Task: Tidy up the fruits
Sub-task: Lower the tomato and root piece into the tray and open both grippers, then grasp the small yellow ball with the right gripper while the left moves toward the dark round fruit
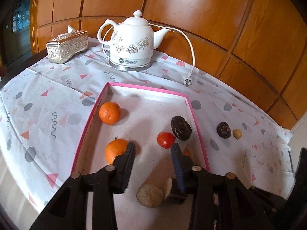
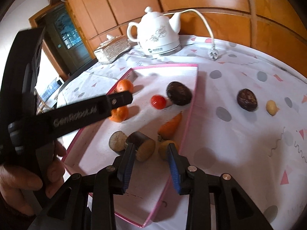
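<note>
The pink-rimmed tray (image 1: 197,126) on the bench (image 1: 48,103) holds two oranges (image 1: 110,112), a red tomato (image 1: 165,139), a dark fruit (image 1: 181,128) and cut eggplant pieces (image 2: 141,146). Another dark fruit (image 2: 247,99) and a small yellow one (image 2: 271,107) lie outside on the patterned cloth. Behind stand a white kettle (image 1: 132,42) and a tissue box (image 1: 67,46). The left gripper (image 1: 152,147), lettered "GenRobot.AI", and right gripper (image 2: 150,146) hover above the tray, jaws released, empty; a hand (image 2: 28,180) grips the left handle.
</note>
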Motion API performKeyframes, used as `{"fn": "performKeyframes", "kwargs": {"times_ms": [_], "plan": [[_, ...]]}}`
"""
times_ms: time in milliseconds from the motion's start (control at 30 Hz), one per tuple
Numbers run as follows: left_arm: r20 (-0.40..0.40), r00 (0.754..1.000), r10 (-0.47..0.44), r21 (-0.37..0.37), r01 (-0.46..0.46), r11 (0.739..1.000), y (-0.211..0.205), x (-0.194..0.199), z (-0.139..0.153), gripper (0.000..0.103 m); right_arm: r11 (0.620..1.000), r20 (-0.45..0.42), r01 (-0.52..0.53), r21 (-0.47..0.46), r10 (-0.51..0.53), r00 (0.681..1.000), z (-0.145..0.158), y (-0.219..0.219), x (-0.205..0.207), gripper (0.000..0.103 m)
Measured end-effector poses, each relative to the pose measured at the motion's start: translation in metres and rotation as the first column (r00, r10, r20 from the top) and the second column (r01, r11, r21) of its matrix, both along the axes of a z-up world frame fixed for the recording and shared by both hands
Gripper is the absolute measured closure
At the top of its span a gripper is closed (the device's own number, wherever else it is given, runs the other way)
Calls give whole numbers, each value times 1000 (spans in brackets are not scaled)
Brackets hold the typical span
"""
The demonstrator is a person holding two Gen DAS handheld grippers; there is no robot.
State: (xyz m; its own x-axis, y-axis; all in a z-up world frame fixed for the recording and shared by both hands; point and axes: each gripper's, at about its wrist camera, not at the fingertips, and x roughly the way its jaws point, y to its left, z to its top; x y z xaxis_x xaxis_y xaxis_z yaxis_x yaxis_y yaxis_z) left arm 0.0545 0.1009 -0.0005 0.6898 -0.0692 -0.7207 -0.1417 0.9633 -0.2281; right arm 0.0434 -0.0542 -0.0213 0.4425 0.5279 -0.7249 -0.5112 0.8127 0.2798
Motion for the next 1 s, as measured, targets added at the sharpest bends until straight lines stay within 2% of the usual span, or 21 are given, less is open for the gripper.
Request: {"fn": "performKeyframes", "kwargs": {"times_ms": [300, 400, 633, 1000], "plan": [[9, 998, -62, 34, 62, 998, -26, -8, 5, 54, 992, 8, 118, 34, -118, 993, 4, -40, 0, 67], [13, 996, -85, 41, 84, 996, -34, -9, 7, 51, 987, 9, 160, 26, -160, 987, 3, -52, 3, 67], [10, 992, -128, 54, 127, 990, -51, -11, 7, 51, 970, 16, 244, 0, -244, 970, -1, -80, 10, 67], [-10, 978, -208, 73, 208, 975, -84, -8, 4, 50, 925, 13, 377, -55, -377, 926, -14, -124, 26, 67]]}}
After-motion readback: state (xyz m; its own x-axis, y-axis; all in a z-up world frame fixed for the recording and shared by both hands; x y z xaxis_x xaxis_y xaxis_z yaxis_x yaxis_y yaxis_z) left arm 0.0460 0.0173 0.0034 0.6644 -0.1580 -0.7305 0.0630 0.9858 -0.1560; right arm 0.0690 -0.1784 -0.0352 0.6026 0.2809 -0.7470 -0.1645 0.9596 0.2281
